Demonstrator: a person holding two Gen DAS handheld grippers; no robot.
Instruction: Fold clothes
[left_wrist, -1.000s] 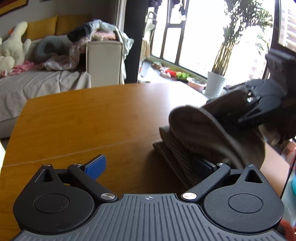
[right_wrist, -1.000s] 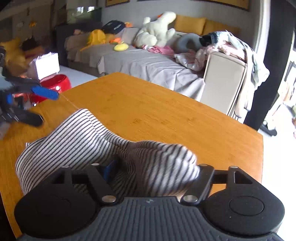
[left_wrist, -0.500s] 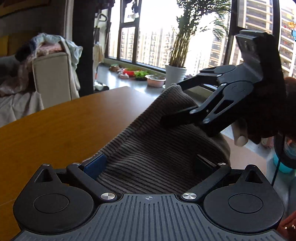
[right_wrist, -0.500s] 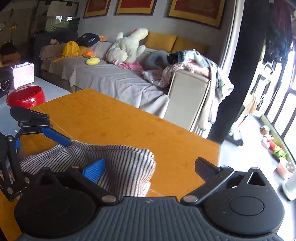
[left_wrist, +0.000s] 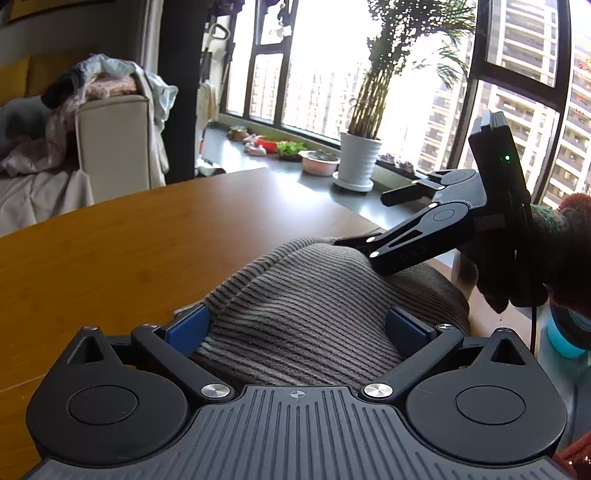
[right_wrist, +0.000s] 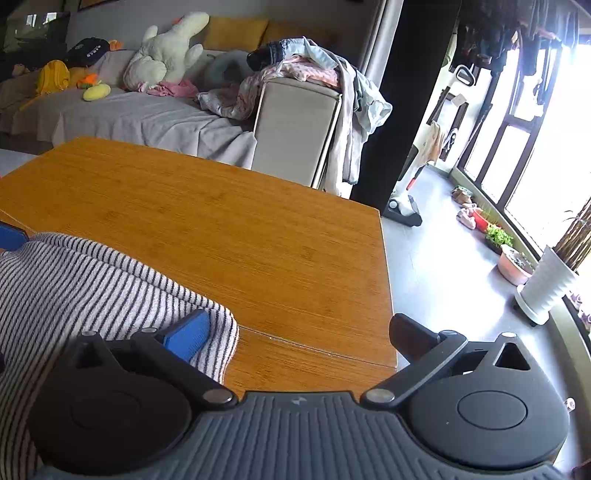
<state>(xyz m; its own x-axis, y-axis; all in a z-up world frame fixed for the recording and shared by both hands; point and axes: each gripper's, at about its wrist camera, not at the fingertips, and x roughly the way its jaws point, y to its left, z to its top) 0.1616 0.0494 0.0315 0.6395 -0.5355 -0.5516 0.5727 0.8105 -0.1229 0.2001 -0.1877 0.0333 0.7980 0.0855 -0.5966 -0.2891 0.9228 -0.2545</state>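
Observation:
A striped grey knit garment (left_wrist: 314, 295) lies bunched on the wooden table (left_wrist: 110, 258). My left gripper (left_wrist: 297, 328) is open wide around it, and the cloth bulges up between the two blue pads (left_wrist: 188, 326). My right gripper (left_wrist: 362, 221) comes in from the right in a gloved hand (left_wrist: 535, 258), its lower finger lying on top of the cloth. In the right wrist view the right gripper (right_wrist: 299, 332) is open wide. Its left pad (right_wrist: 188, 332) rests at the garment's (right_wrist: 92, 280) edge. Its right finger hangs past the table (right_wrist: 221, 221) edge.
Beyond the table stands a sofa (right_wrist: 129, 118) with a plush toy (right_wrist: 166, 55) and a pile of clothes (right_wrist: 295, 66) on its armrest. A potted plant (left_wrist: 358, 162) and small pots line the window. The table ends close on the right.
The right gripper has opened and let go of the garment's fold, which has dropped onto the table. The left gripper has swung over so the bunched cloth sits between its jaws.

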